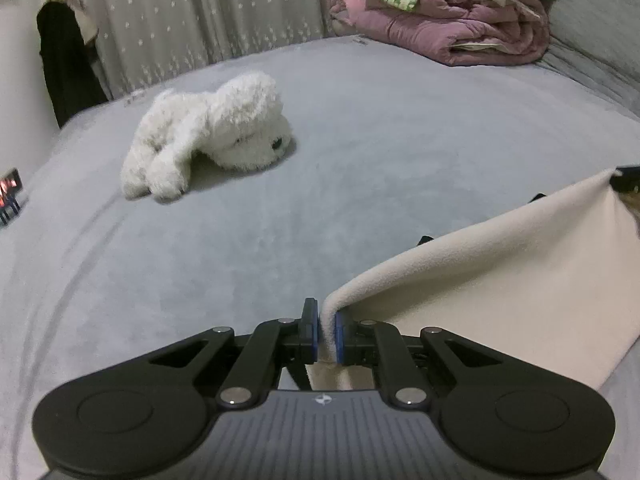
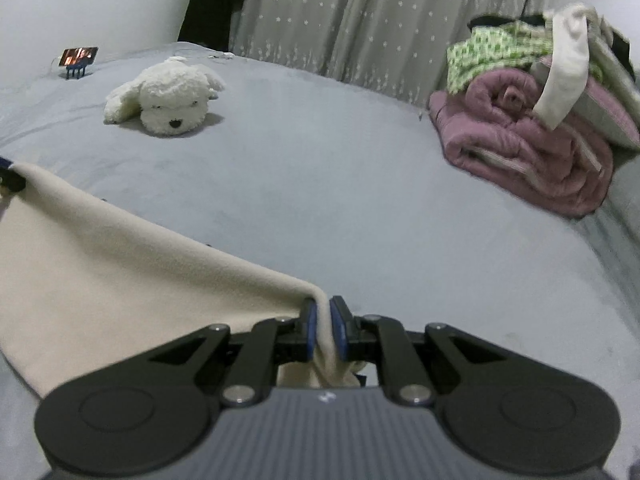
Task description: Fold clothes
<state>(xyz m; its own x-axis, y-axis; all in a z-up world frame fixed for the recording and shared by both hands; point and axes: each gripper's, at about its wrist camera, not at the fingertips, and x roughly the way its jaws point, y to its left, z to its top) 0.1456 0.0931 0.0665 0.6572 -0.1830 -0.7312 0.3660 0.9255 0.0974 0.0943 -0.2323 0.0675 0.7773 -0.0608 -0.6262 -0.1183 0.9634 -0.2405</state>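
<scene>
A cream fleece garment (image 1: 508, 280) is stretched in the air between my two grippers, above a grey bed. My left gripper (image 1: 325, 332) is shut on the garment's left corner, its blue pads pinching the fabric edge. My right gripper (image 2: 323, 330) is shut on the opposite corner of the same cream garment (image 2: 108, 268), which spreads out to the left in the right wrist view. The far gripper shows as a dark tip at each frame's edge. The lower part of the garment hangs out of view.
A white plush dog (image 1: 208, 132) (image 2: 168, 96) lies on the grey bedspread (image 1: 360, 152). A rolled mauve quilt with a pile of clothes (image 2: 536, 120) (image 1: 444, 12) sits at the back right. A phone on a stand (image 2: 78, 60) is at the far left, before a starred curtain (image 2: 360, 20).
</scene>
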